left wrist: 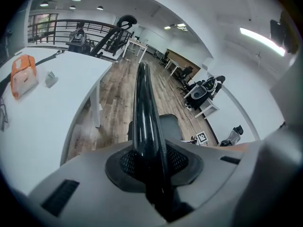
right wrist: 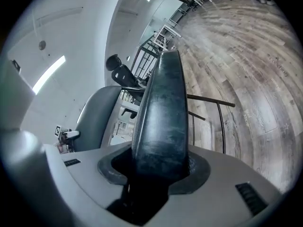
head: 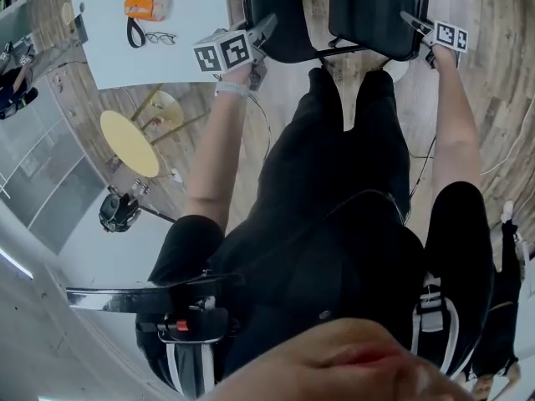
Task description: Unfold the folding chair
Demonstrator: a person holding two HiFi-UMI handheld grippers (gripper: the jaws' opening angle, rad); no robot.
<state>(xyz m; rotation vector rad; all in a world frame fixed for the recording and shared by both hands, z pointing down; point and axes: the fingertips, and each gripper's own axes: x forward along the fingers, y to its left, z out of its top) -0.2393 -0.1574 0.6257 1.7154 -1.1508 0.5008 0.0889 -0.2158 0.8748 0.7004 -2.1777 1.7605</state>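
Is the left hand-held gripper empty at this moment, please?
No, the left hand-held gripper is clamped on a glossy black panel edge of the folding chair.

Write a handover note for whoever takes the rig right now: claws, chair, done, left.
Left claw: shut on the edge of the thin left panel.
Right claw: shut on the edge of the thicker, padded right panel.
Chair: held over the wood floor. The two panels are side by side with a gap, joined by a thin metal rod. I can't tell which is the seat and which is the back.
Done: both panels gripped, and they look partly spread.
Left: probably spread them until the chair is fully open, stand it on the floor, then release.
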